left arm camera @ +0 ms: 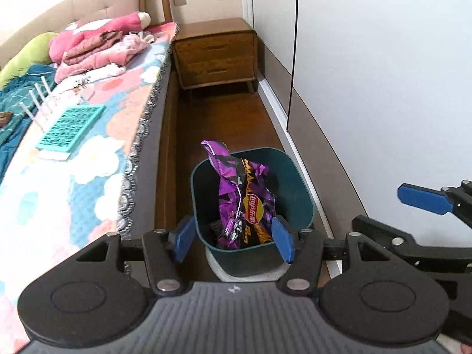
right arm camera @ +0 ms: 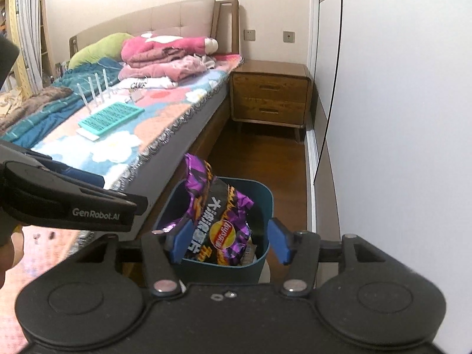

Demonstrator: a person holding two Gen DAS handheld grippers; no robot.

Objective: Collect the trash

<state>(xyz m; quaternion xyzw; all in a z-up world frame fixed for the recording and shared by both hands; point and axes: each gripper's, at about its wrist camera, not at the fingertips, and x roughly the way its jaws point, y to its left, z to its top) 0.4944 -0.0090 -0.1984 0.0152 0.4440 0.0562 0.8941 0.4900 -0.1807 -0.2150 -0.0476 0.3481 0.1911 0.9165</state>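
A purple Lay's chip bag (left arm camera: 244,197) stands crumpled in a dark teal trash bin (left arm camera: 298,185) on the wooden floor beside the bed. It sticks out above the rim. My left gripper (left arm camera: 234,239) is open and empty, just above the bin's near edge. My right gripper (right arm camera: 231,242) is open and empty too, above the same bin (right arm camera: 264,203) and bag (right arm camera: 221,221). The right gripper's blue finger (left arm camera: 421,199) shows at the right of the left wrist view. The left gripper's body (right arm camera: 73,203) shows at the left of the right wrist view.
A bed (left arm camera: 97,153) with a flowered blanket lies to the left, holding a teal grid tray (left arm camera: 70,128), white rods and folded pink clothes (left arm camera: 97,47). A wooden nightstand (left arm camera: 215,53) stands at the far end. A white wardrobe wall (left arm camera: 383,88) runs along the right.
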